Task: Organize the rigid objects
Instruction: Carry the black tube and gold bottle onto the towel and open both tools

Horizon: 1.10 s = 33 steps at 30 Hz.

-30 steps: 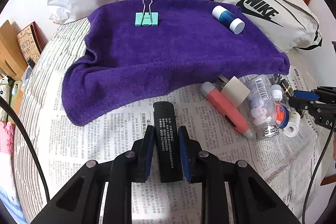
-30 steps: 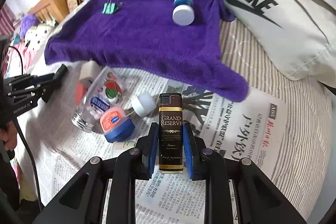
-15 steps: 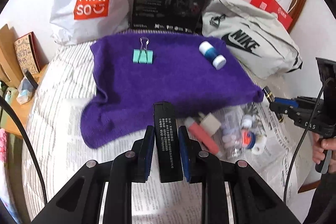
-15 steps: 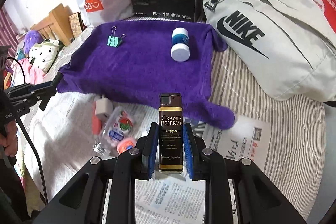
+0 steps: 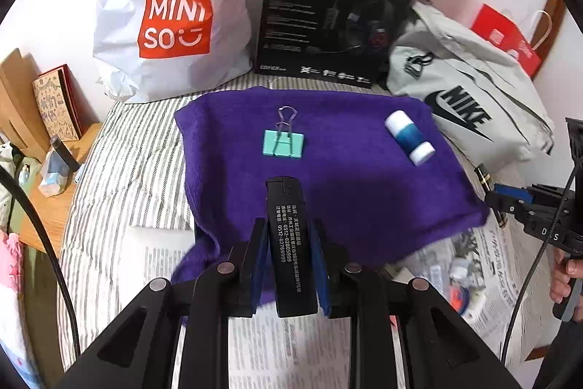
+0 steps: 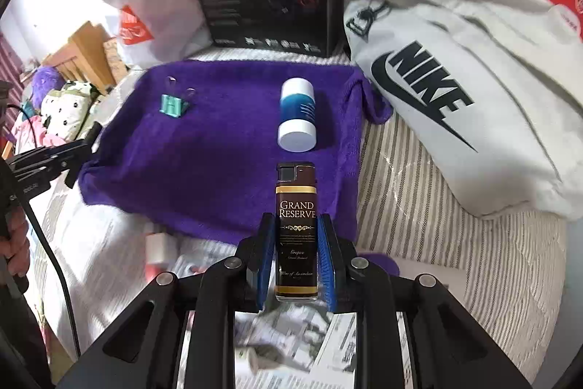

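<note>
Carrying: two lighters at once — each gripper holds one above the bed, short of the purple towel (image 5: 364,177).
Left gripper (image 5: 289,265): blue pads pressed against the sides of a black lighter (image 5: 289,243), printed side up, its cap end over the near edge of the towel.
Right gripper (image 6: 296,265): pads clamped on a brown lighter (image 6: 296,232) labelled "Grand Reserve", cap forward, hanging over the towel's near right edge.
Already on towel: a green binder clip (image 5: 283,143) at the back middle; a blue-and-white bottle (image 5: 410,137) lying on its side toward the back right. The two are well apart.
Step, as I read it: transport — small hard items move from the newspaper (image 5: 484,261) onto the towel.
Next move calls for: lowering each lighter onto bare purple between or in front of clip and bottle, then opening the pads — soft cloth, so a flat set-down should stay put.
Left view only: the leftover clutter on the newspaper, blurred; the right gripper side-on with a hand on its handle.
Right view only: the brown lighter's label; the bottle end-on; a white bag (image 6: 455,90) just beside the towel's right edge.
</note>
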Each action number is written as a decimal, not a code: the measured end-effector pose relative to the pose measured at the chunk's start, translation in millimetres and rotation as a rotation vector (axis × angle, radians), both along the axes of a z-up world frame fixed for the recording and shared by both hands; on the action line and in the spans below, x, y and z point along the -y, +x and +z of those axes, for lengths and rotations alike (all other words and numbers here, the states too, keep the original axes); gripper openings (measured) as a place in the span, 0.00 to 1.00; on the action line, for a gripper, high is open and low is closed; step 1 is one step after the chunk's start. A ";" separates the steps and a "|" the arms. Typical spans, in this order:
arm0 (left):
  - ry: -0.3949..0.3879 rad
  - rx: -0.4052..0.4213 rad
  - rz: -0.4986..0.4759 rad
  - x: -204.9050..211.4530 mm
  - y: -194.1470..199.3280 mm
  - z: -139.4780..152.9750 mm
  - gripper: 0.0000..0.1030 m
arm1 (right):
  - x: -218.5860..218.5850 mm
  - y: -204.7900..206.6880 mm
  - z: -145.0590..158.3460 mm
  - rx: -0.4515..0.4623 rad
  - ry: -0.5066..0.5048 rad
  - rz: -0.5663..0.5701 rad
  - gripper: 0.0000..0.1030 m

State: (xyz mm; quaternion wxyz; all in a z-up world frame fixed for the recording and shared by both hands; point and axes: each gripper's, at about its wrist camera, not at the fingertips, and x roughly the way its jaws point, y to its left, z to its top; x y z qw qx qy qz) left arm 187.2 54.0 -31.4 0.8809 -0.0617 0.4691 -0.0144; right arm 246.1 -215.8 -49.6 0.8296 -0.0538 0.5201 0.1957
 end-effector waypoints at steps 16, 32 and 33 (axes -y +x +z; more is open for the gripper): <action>0.002 -0.060 0.028 -17.6 57.7 -32.7 0.22 | -27.5 48.3 -54.6 -0.080 -0.072 0.015 0.23; 0.012 -0.098 0.053 -24.8 91.7 -63.1 0.22 | -33.3 57.5 -62.6 -0.078 -0.060 0.031 0.23; 0.020 -0.097 0.050 -23.2 92.3 -63.3 0.22 | -32.0 56.2 -61.8 -0.075 -0.062 0.034 0.23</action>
